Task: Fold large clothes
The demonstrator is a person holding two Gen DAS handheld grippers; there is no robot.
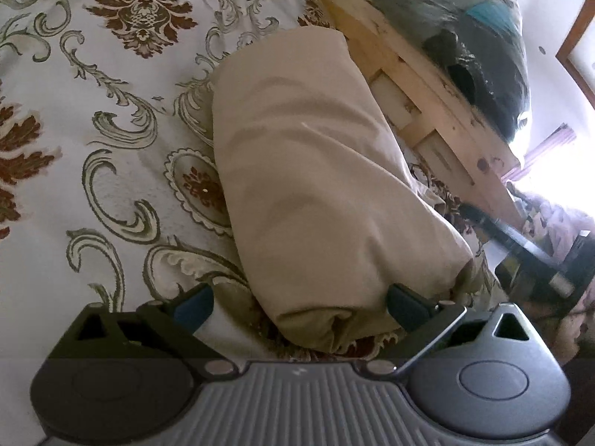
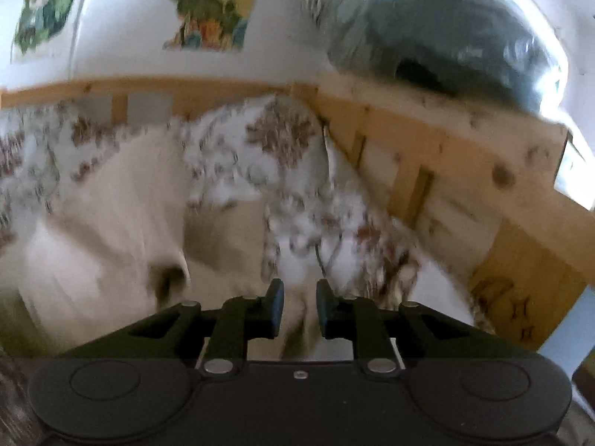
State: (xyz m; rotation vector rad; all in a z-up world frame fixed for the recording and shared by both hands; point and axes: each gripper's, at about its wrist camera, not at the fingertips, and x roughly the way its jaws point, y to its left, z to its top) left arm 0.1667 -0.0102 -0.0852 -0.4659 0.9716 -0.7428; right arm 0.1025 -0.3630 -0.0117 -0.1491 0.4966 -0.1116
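A beige garment (image 1: 316,171) lies folded into a long thick bundle on the patterned bedspread (image 1: 93,111). My left gripper (image 1: 297,304) is open, its blue-tipped fingers on either side of the bundle's near end, not closed on it. The right wrist view is motion-blurred. There the beige garment (image 2: 111,215) shows at left. My right gripper (image 2: 299,310) has its jaws narrowly apart over the bedspread (image 2: 282,171), with nothing clearly between them.
A wooden bed rail (image 1: 427,85) runs along the right side of the bed, also seen in the right wrist view (image 2: 427,141). A plastic-wrapped dark bundle (image 1: 465,26) rests on it. Posters (image 2: 212,3) hang on the white wall.
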